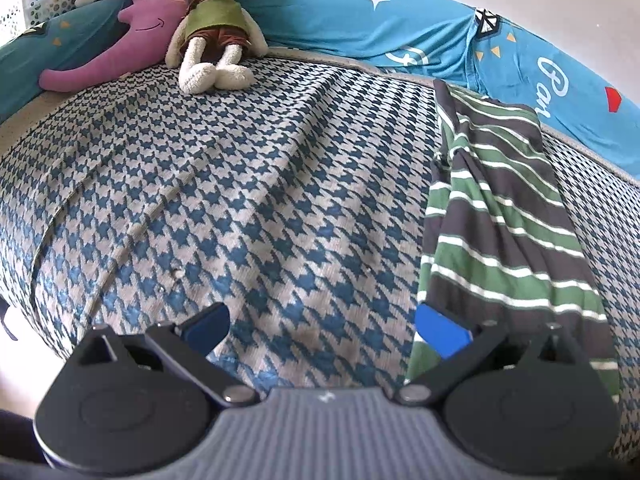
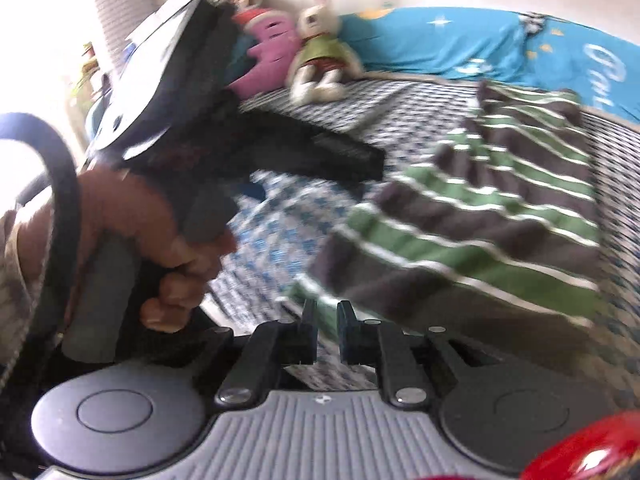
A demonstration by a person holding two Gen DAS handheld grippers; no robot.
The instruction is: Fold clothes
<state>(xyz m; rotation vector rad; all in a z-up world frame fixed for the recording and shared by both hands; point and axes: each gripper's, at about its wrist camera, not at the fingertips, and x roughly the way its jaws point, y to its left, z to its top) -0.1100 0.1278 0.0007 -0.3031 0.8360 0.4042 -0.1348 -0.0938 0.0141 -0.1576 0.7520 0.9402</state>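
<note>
No fold is completed. The striped shirt [image 1: 500,208] lies rumpled near the bed's [image 1: 240,200] far right edge. The left gripper [image 1: 320,324] is spread wide, empty. The right gripper [image 2: 327,332] is narrowly parted; any grip on the hem cannot be told.

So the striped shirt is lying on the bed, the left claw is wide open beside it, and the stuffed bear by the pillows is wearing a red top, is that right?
Not quite. The bear wears a green top, not red, as the left wrist view shows. The rest holds: the striped shirt lies on the bed, and the left claw is wide open beside it.
</note>
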